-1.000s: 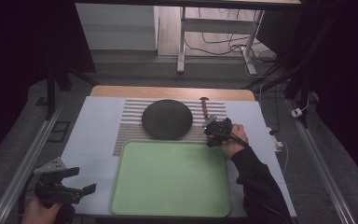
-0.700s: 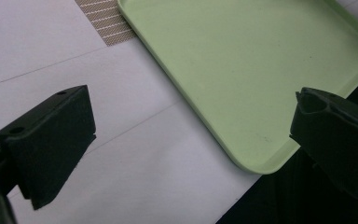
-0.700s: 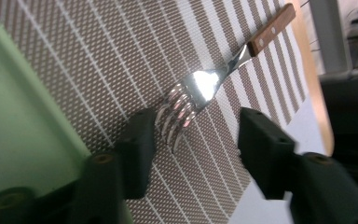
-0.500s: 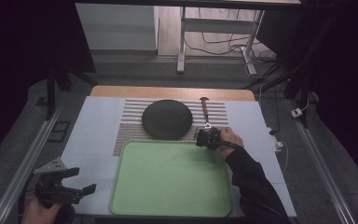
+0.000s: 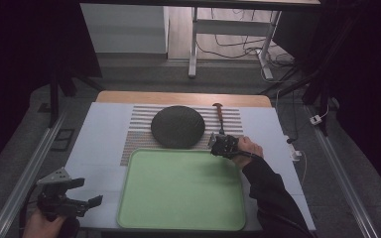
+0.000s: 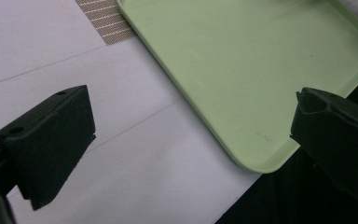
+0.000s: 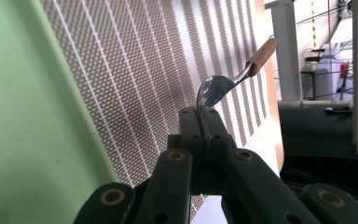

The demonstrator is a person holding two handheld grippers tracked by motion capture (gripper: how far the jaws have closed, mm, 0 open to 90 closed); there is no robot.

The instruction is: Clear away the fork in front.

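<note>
Dim room all round, desk legs and loose cables at the back, and one lit table (image 5: 104,129) under a pale cover. On it lies a striped mat (image 5: 139,134) with a dark round plate (image 5: 177,126) sitting on it, and nearer the person a bare green tray (image 5: 178,193) takes up the middle.

Over the last second the right gripper (image 5: 219,145) has slid in from further right to the mat's edge by the tray's far right corner, and its jaws have just been closing. In the right gripper view they now pinch the metal bowl of a wooden-handled spoon (image 7: 233,79), the handle running away from the gripper toward the table's far edge. So the pick looks made; to my eye the lift comes next, likely toward the tray or plate.

Down at the near left corner, the left gripper (image 5: 74,198) idles unmoved, jaws wide apart over bare cover beside the tray, holding nothing.
</note>
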